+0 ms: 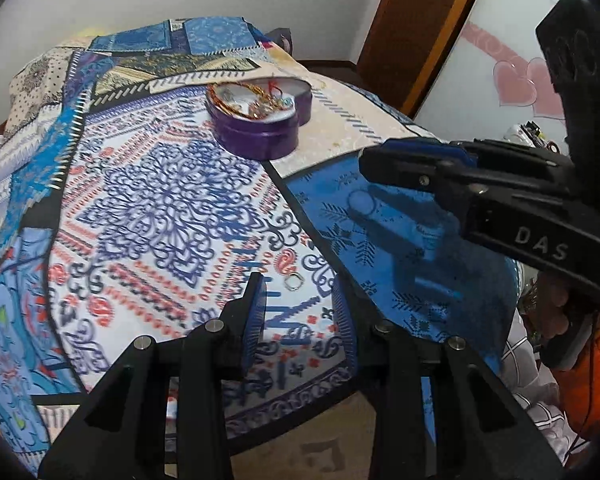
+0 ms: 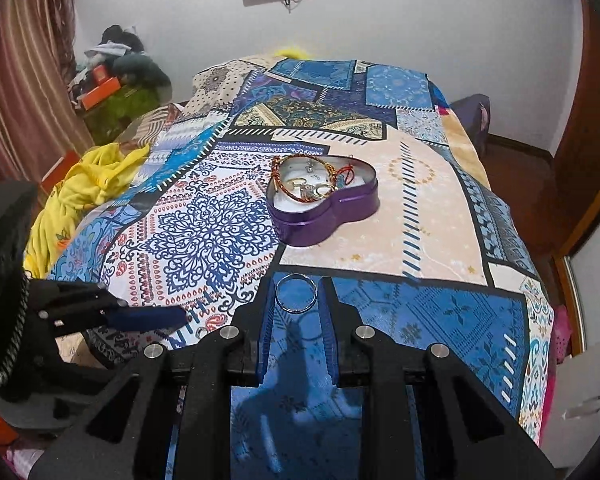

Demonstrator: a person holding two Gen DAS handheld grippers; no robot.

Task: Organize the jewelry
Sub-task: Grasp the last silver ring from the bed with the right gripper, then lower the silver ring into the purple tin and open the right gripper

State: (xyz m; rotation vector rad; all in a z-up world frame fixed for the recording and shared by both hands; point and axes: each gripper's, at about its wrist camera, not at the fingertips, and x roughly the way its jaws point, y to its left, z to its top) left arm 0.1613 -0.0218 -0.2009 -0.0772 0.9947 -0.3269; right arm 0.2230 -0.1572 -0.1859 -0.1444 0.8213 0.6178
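Note:
A purple heart-shaped tin (image 1: pixel 260 136) (image 2: pixel 324 216) stands open on the patterned bedspread, holding several bracelets and small pieces. My right gripper (image 2: pixel 296 294) is shut on a silver bangle (image 2: pixel 296 293), held by its sides above the blue patch in front of the tin. In the left wrist view it (image 1: pixel 366 162) comes in from the right. My left gripper (image 1: pixel 300 300) is open over the bedspread, and a small silver ring (image 1: pixel 295 282) lies on the cloth between its fingertips. It shows at the left in the right wrist view (image 2: pixel 180 316).
The bed is covered by a blue, white and beige patchwork spread (image 2: pixel 420 220). Yellow cloth (image 2: pixel 80 196) lies at its left edge. A wooden door (image 1: pixel 412 28) and the floor are to the right. Clutter (image 2: pixel 112 76) sits by the curtain.

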